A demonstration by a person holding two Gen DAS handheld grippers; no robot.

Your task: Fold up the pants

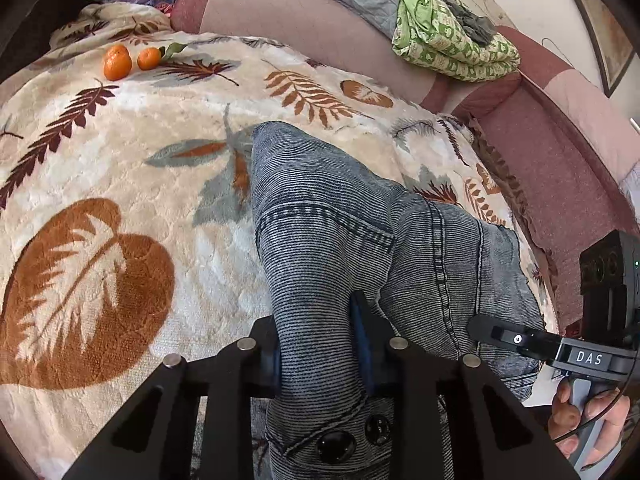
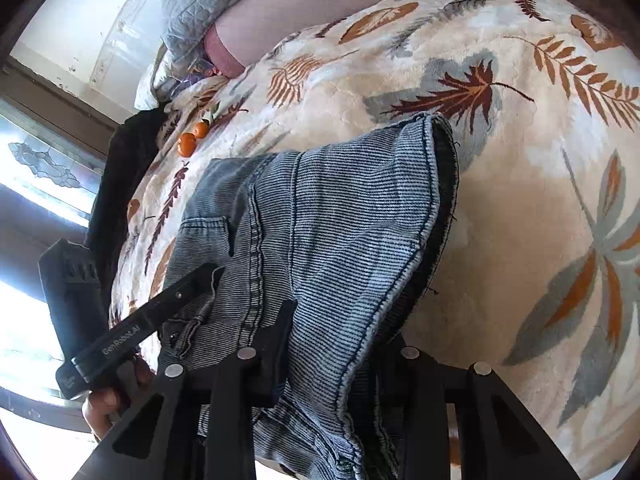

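Gripping both bunches of denim evenly matters now: lift together, keep the cloth taut between, carry it across without dragging the blanket point(image 1: 120, 152). Left claw point(image 1: 320, 344) clamped on a ridge of the pants point(image 1: 320, 208), which run from between its pads toward 12 o'clock over the bed. Right claw point(image 2: 340, 356) clamped on a hemmed edge, cloth spreading toward 11 o'clock; tangerines point(image 2: 192, 138) lying well apart.

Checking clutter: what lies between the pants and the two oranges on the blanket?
Nothing: only bare leaf-print blanket separates the pants from the oranges, in both wrist views.
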